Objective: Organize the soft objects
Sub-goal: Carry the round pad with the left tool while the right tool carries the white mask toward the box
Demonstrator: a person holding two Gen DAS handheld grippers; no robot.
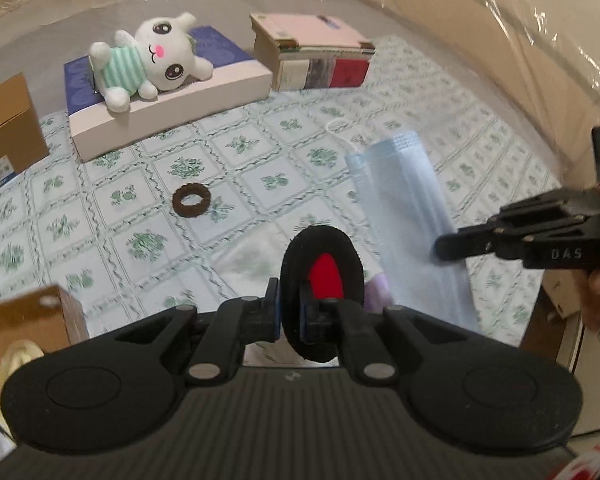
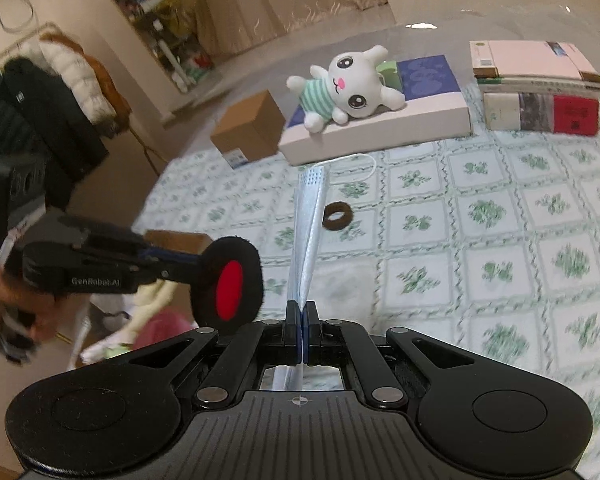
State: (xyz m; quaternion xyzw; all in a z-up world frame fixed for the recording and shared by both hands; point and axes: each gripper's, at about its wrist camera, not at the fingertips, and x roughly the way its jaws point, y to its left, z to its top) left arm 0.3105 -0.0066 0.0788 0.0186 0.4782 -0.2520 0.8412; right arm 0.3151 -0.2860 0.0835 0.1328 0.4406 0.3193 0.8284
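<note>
Left gripper (image 1: 289,309) is clamped on a round black fuzzy pad (image 1: 322,278) with a red oval centre, held on edge above the near cloth. Right gripper (image 2: 301,317) is clamped on a pale blue pleated face mask (image 2: 309,236), raised. A brown ring (image 1: 191,200) lies farther, on the green-patterned cloth (image 1: 100,208)

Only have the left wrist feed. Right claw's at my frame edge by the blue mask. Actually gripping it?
Observer: Yes. Right claw is shut on the blue mask, which sticks out edge-on between its fingers.
Operator: What's below my left claw?
Observer: The left claw holds the black-and-red pad past the table edge; a pink soft item lies below, beside a brown box.
Operator: Further left?
Observer: Dark coats hang there.
</note>
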